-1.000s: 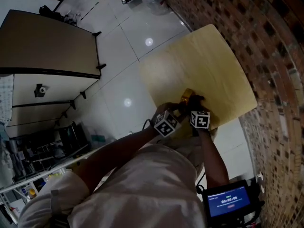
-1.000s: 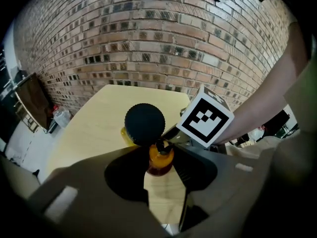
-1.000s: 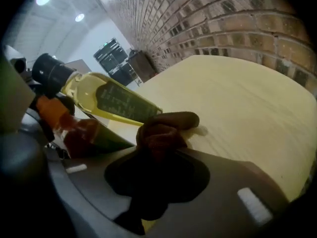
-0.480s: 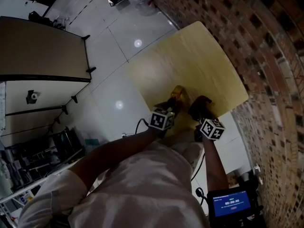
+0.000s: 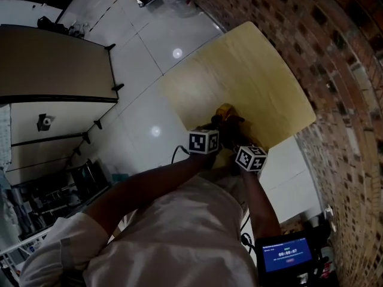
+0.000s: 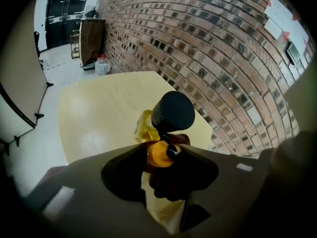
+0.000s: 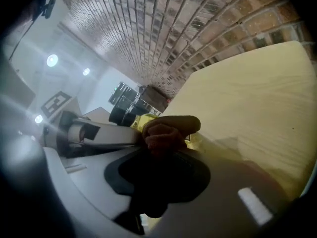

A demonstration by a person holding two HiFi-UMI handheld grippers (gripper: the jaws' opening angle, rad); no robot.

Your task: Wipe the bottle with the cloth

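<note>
Left gripper view: the left gripper (image 6: 161,155) has its jaws on the bottle (image 6: 143,129) just under the black cap (image 6: 172,111). The jaws have just been opening a little with the bottle between them; the grip looks light. The bottle is tilted, cap toward the camera, close to the near edge of the table (image 5: 257,76). Opposite, the right gripper (image 7: 166,144) clamps a bunched brown cloth (image 7: 168,127), which touches the yellow body.

Bottle judged small, light, smooth-sided, likely slippery. Best held at the neck, leaving the body free for wiping. Cloth soft, bunches anywhere.

Head view: left forearm (image 5: 149,187) and right forearm (image 5: 257,202) reach forward close together, marker cubes (image 5: 203,141) side by side. Left gripper pitched steeply down, right nearer level.
</note>
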